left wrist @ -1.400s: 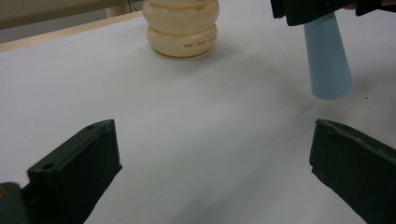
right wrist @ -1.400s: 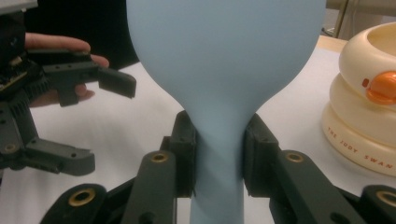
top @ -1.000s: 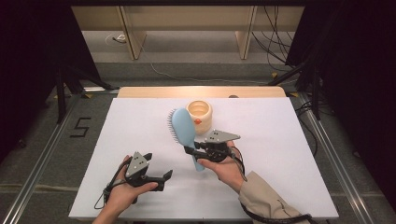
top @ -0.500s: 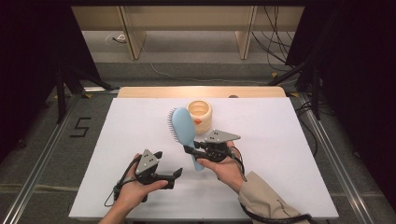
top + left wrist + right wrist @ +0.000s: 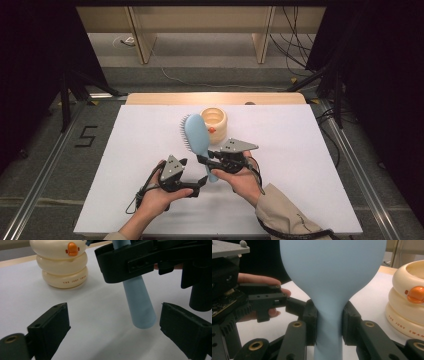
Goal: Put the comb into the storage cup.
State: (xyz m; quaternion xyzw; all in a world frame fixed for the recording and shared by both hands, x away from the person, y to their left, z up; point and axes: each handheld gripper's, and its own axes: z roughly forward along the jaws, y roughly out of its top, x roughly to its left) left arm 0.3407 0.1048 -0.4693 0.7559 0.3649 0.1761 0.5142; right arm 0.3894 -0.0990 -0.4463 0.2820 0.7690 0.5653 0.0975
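Brush (image 5: 196, 136) sits mid-frame in the high view, pale blue, head toward the top of the frame, bristles on its left edge, handle running down-right to the right gripper (image 5: 204, 161). In the right gripper view the two pads clamp the brush's neck just under the head, one pad on each side, firm contact, so the right gripper has it held; handle end hangs free below the grip, and in the left gripper view it looks just above or barely on the table (image 5: 310, 150), can't tell which. Left gripper (image 5: 200, 183) is lower centre in the high view, just down-left of the handle tip. Its jaws stand wide and have just been closing a little, nothing pressed between them yet: in the left gripper view the handle end sits in the gap toward the right pad (image 5: 186, 331), clear of the left pad (image 5: 50, 327). Cream stacked-ring duck toy (image 5: 213, 124) stands just right of the brush head, near it, touching or not can't be told. Step in hand, my read: a handover or two-handed regrip, right holds steady while left lines up on the free handle end. Next move needs the left gripper to centre the handle between its pads, a small shift toward the handle, then close fully on it before the right lets go. Handle is tapered and smooth, so grip well up from the tip.
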